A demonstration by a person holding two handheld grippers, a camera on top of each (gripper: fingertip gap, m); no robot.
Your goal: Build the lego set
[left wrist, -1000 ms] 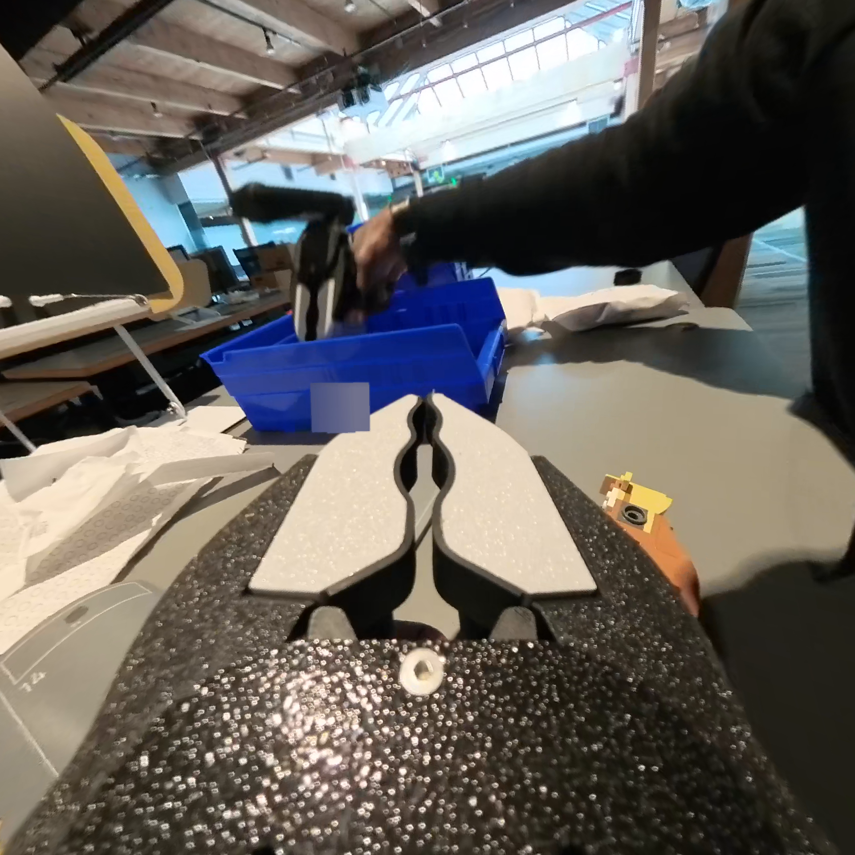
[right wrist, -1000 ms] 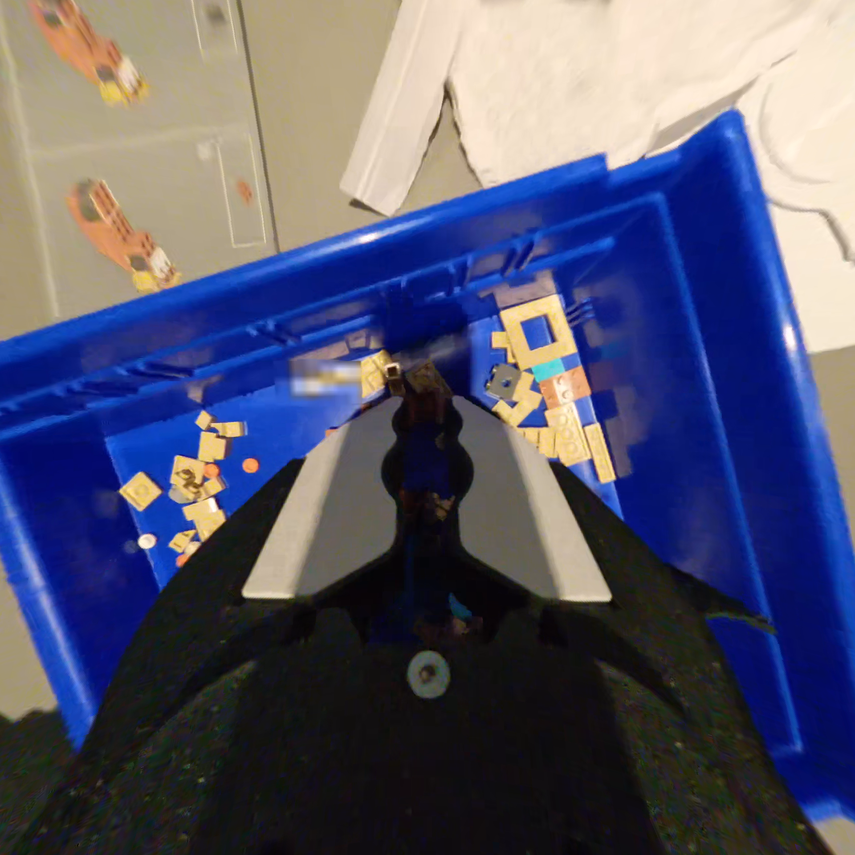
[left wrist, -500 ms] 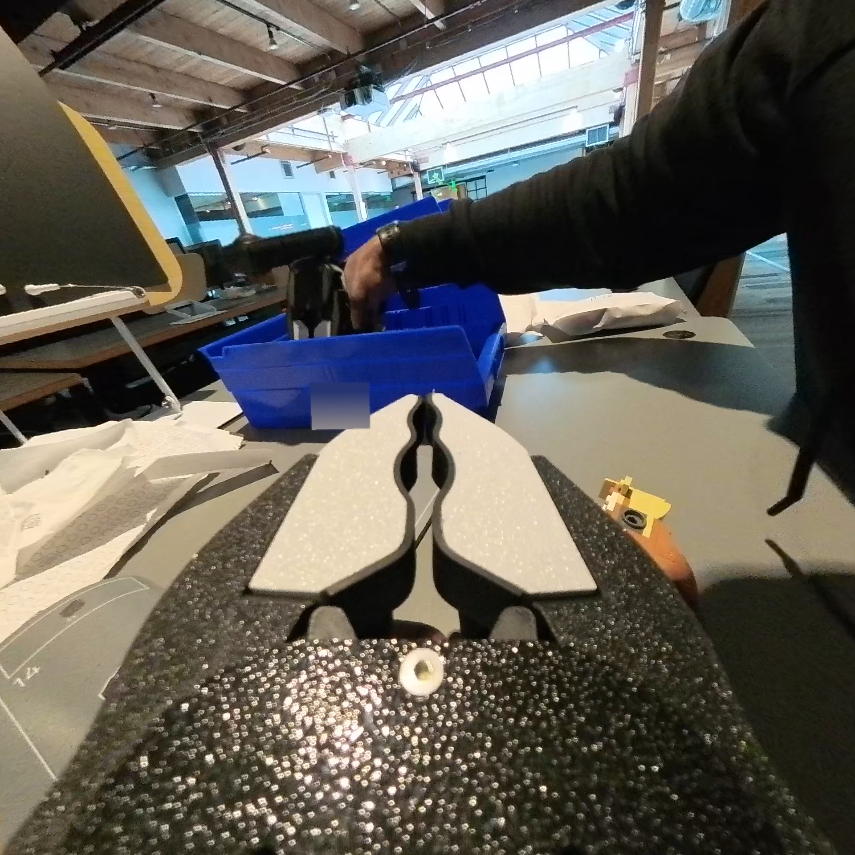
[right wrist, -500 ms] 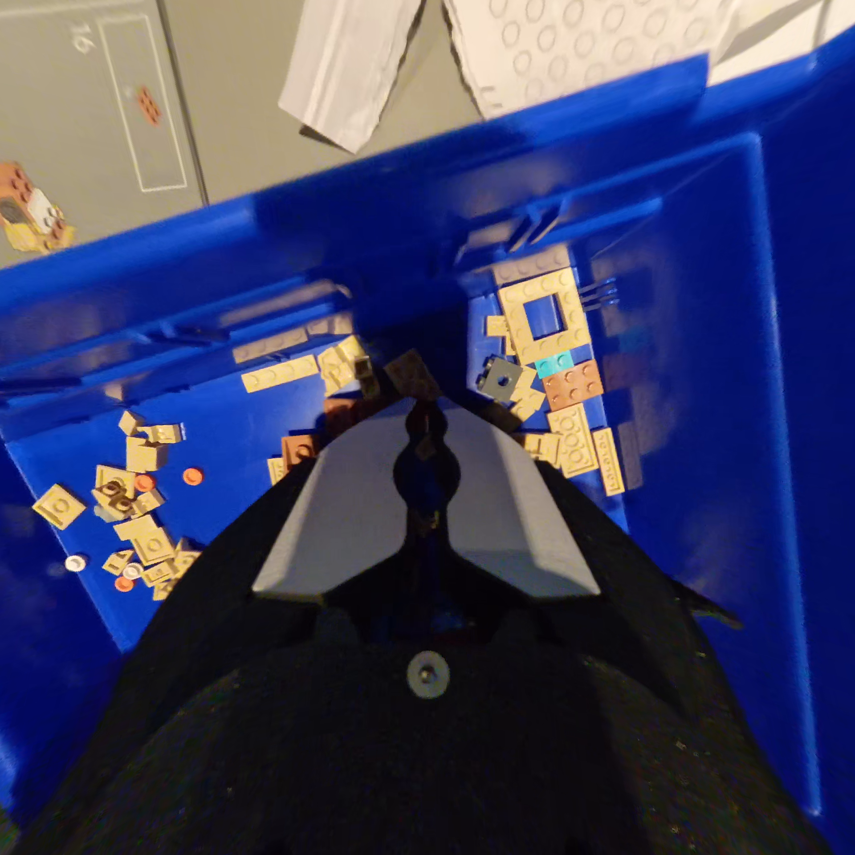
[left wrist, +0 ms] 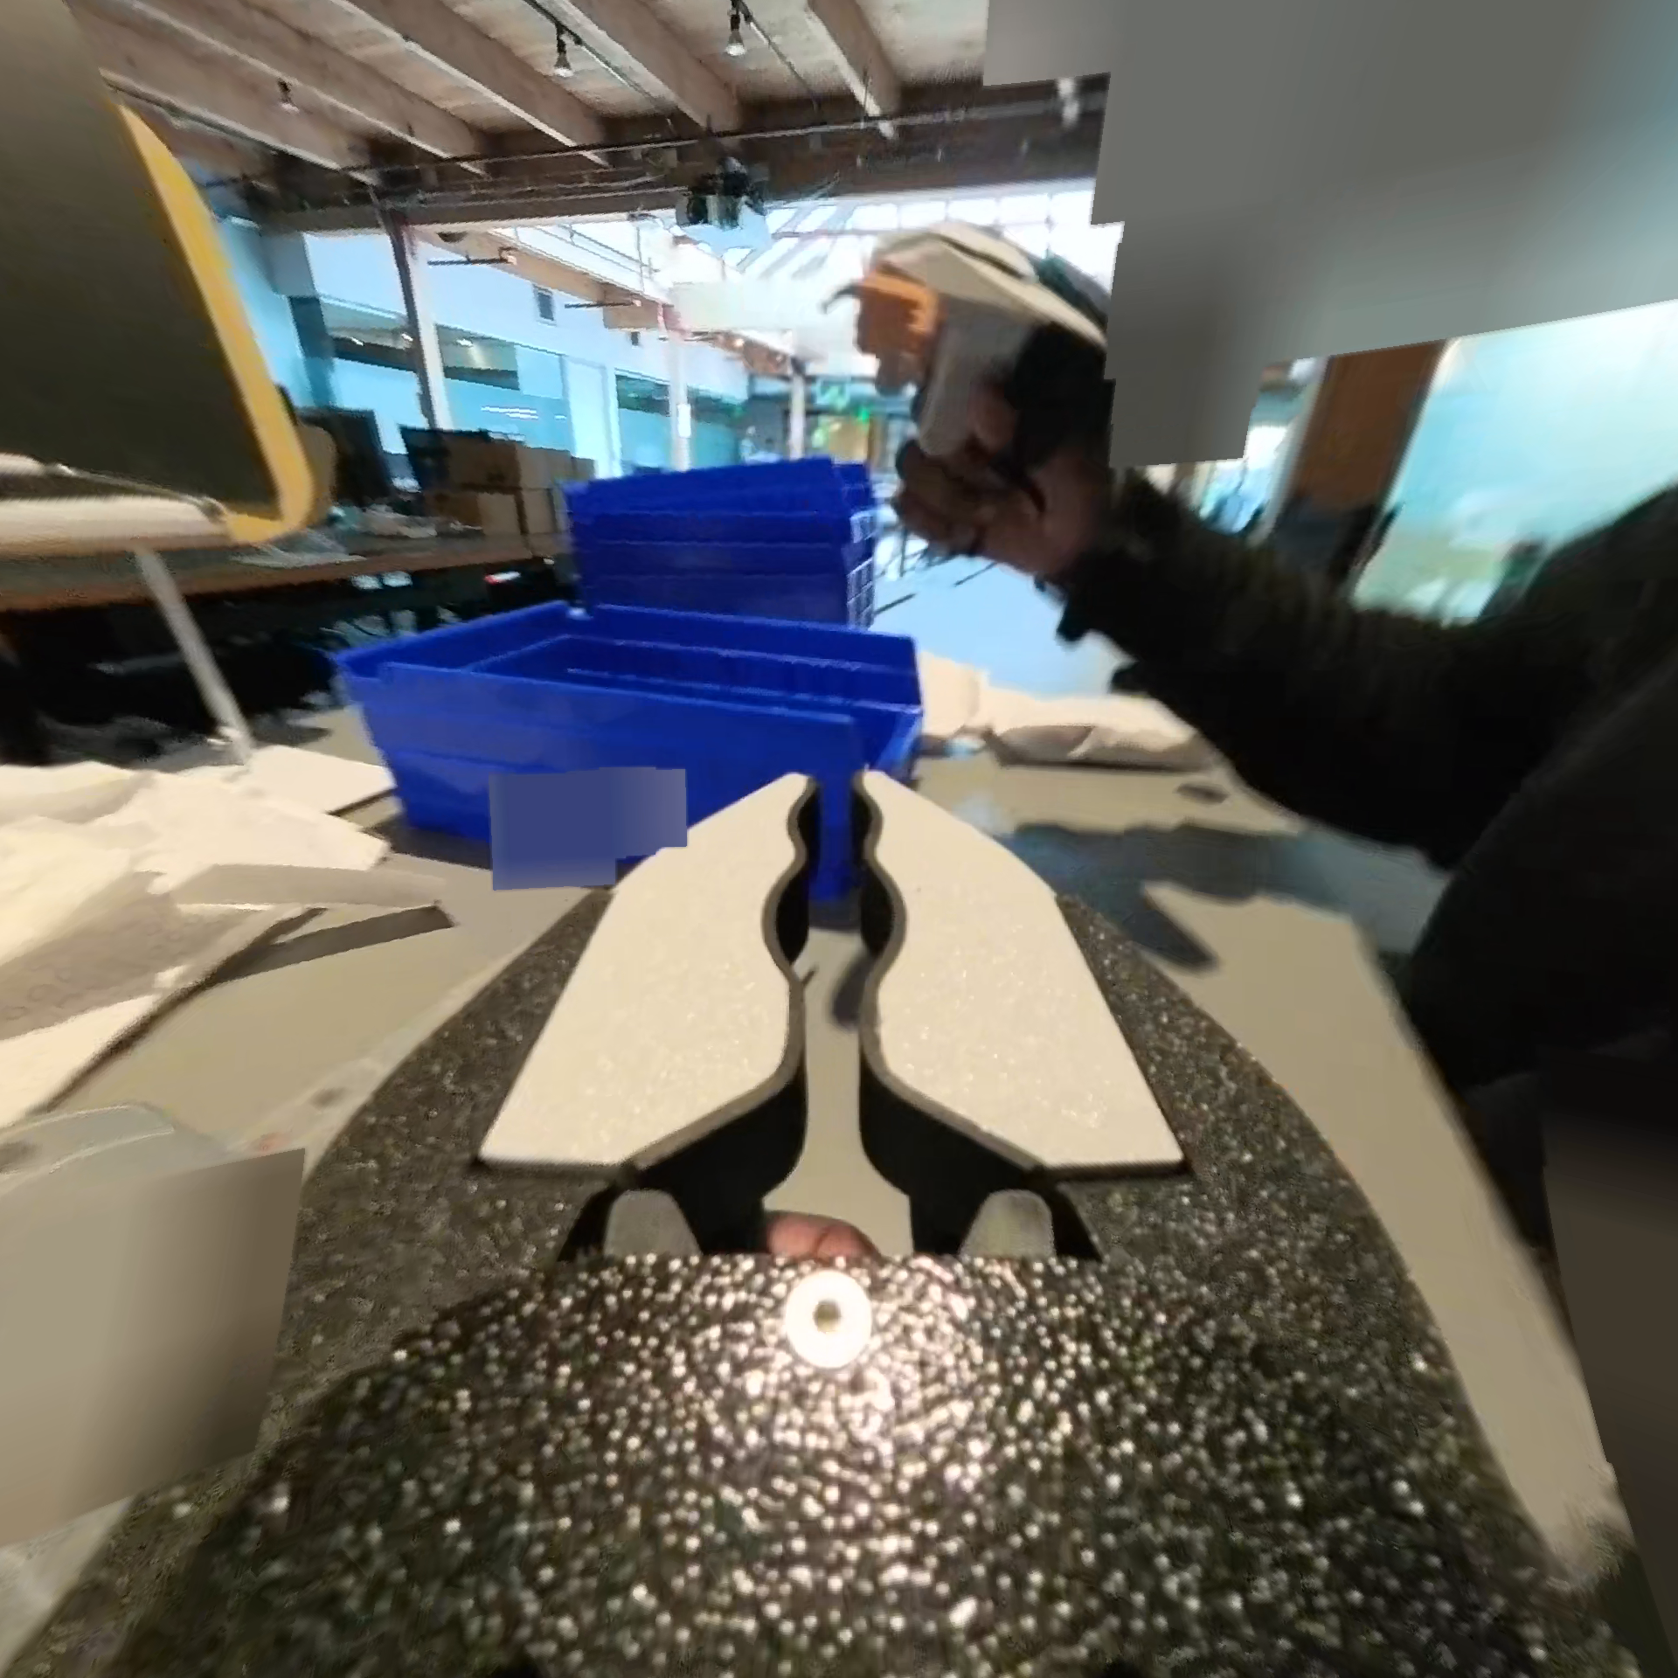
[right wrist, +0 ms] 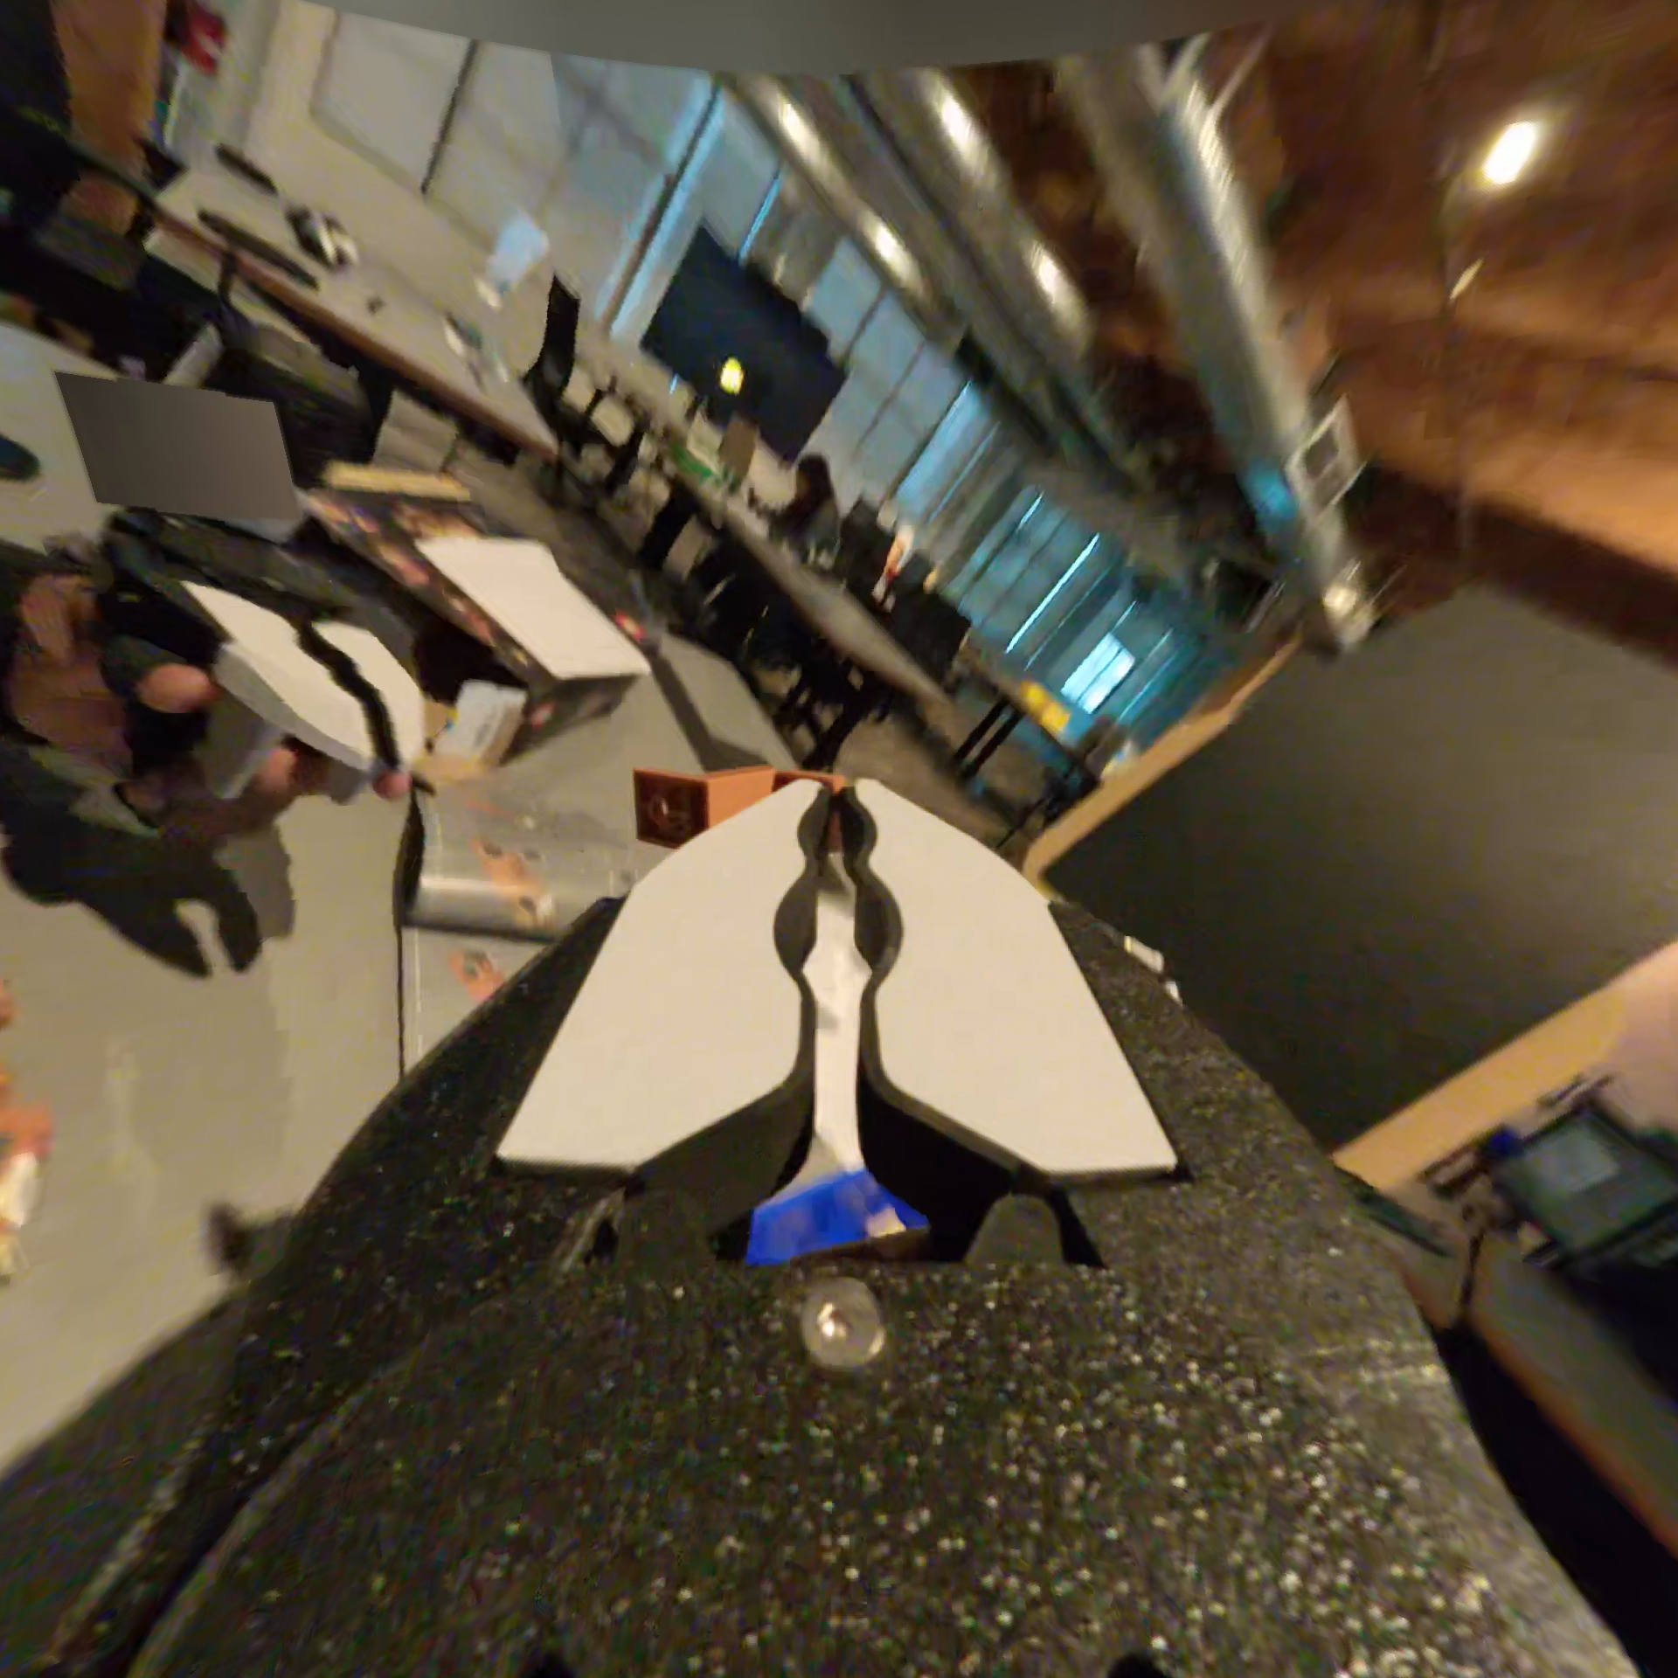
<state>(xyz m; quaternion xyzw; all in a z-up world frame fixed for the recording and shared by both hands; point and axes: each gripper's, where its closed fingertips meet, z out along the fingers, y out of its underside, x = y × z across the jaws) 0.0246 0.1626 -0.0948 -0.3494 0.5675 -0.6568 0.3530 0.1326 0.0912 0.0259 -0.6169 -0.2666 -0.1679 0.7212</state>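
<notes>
Reddish-brown lego brick (right wrist: 717, 804) — darker brown on its end face. The gripper fingers (left wrist: 667, 990) are pale grey on speckled black bodies. The stacked bins (left wrist: 636, 717) are bright blue, on a grey table (left wrist: 1135, 917) — white papers (left wrist: 136, 872) beside the bins.

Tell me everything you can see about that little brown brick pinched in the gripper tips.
The brown brick is a small, boxy plastic piece, reddish brown, with a darker end face that shows a round recess. It sticks out sideways to the left from the tips of the right gripper, whose grey fingers are closed on its other end. It is held up in the air, well above the grey table, and touches nothing but the fingertips. Motion blur hides finer detail such as studs.
</notes>
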